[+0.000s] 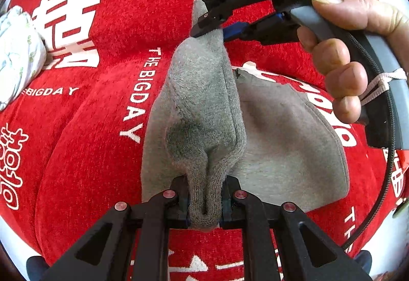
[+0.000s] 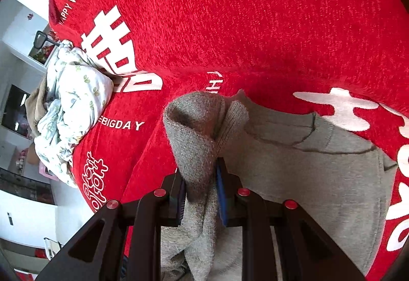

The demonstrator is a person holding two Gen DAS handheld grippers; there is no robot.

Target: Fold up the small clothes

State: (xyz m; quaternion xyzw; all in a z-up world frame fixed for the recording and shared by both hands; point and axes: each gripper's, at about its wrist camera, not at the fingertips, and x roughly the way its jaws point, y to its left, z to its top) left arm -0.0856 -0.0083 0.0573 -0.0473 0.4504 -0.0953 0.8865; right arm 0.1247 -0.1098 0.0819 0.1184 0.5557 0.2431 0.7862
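The grey garment (image 1: pixel 281 132) lay on the red blanket (image 1: pixel 102 127), its lifted edge stretched as a taut ridge between the two tools. The left tool (image 1: pixel 204 204) was clenched on the ridge's near end; the right tool (image 1: pixel 207 27) gripped the far end, towards the white double-happiness character. The ridge's long axis therefore ran straight from one tool to the other. The flat body lay right of that ridge, so the fold probably had to travel that way.
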